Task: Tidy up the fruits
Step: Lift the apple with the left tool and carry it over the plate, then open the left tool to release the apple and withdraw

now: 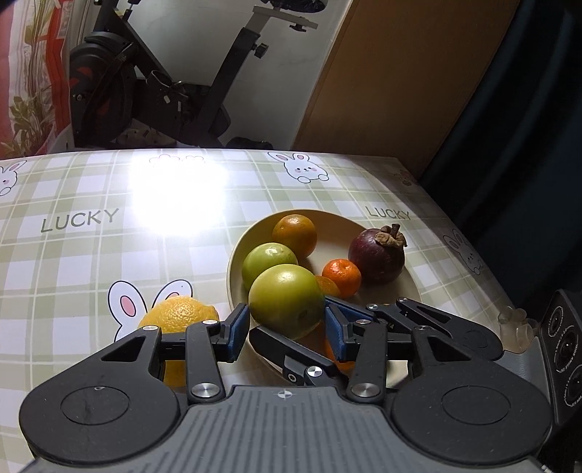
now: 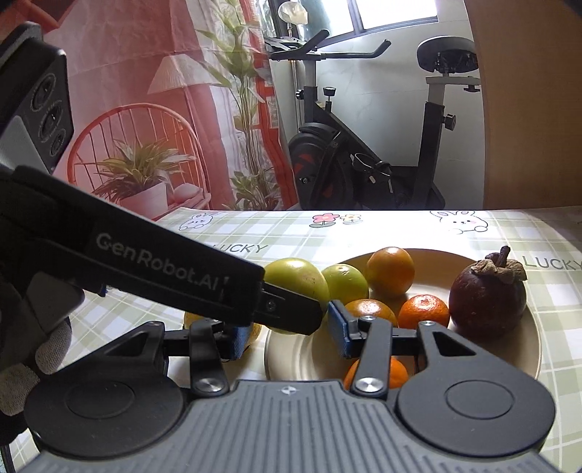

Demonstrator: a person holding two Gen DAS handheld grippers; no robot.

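A table (image 2: 400,233) covered by a green-and-white checked cloth printed with rabbits, flowers and "LUCKY" is seen; strong glare is reflected on it in the left wrist view. A black exercise bike (image 2: 367,145) is positioned behind, against a white wall. A window (image 2: 393,14) is seen above, daylit. A printed pink backdrop of plants and a chair (image 2: 145,127) is hung beside the bike. A brown wooden panel (image 1: 400,80) is noted at the other side.

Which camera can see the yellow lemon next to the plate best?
The left wrist view. There the lemon shows its bumpy yellow top on the tablecloth, beside the plate, partly behind the left gripper. In the right wrist view only yellow slivers peek out behind the gripper parts.
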